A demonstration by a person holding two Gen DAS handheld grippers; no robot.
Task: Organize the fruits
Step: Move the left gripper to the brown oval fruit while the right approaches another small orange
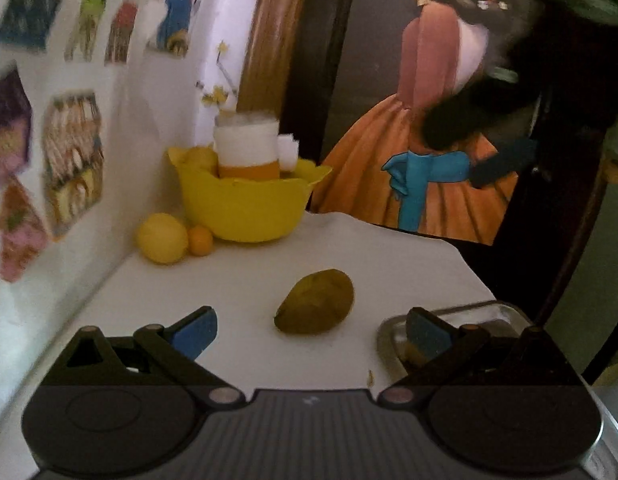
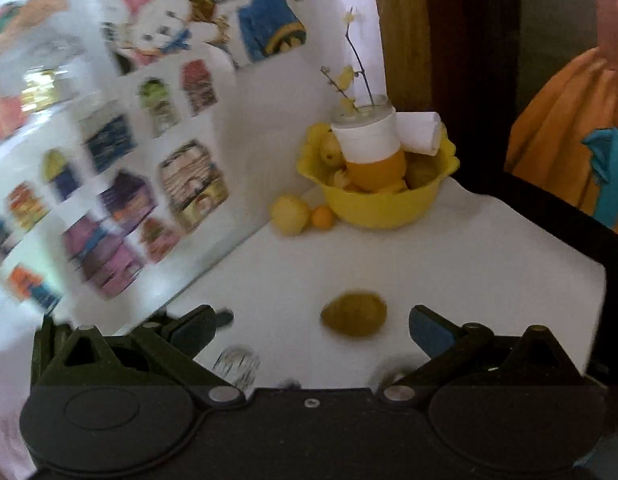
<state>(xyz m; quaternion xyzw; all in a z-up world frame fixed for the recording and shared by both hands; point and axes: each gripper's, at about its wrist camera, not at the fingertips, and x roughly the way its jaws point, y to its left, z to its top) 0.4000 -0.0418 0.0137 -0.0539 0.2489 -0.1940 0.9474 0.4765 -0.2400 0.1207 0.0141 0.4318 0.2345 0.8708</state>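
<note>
Lying on the white table [image 1: 389, 264], near its middle, is an olive-green fruit [image 1: 315, 302], on its side and free of both tools. Left gripper [image 1: 311, 330]: blue-padded fingers [image 1: 197, 334] spread wide apart, nothing between them; the green fruit sits just ahead of the gap, nearer the right finger, not touching either. Right gripper [image 2: 315, 330]: fingers likewise apart and empty, with the same green fruit [image 2: 353, 319] between and slightly beyond the tips; that view is blurred, so contact cannot be judged finely.

Far left corner of the table: a yellow bowl [image 1: 245, 210] holding several yellow fruits and a jar [image 1: 249, 148] wrapped in white and orange, tilted, with thin twigs rising from it. Just left of the bowl, on the table, a large yellow fruit [image 1: 163, 239] and a small orange fruit [image 1: 200, 241], touching or nearly so.

Near right, a metal tray [image 1: 489, 314] rests at the table edge, partly hidden behind the left gripper's right finger; a brownish item in it is too hidden to identify.

Left side: a white wall [image 1: 149, 92] with coloured stickers. Far right: a picture of a figure in an orange dress [image 1: 389, 168].
</note>
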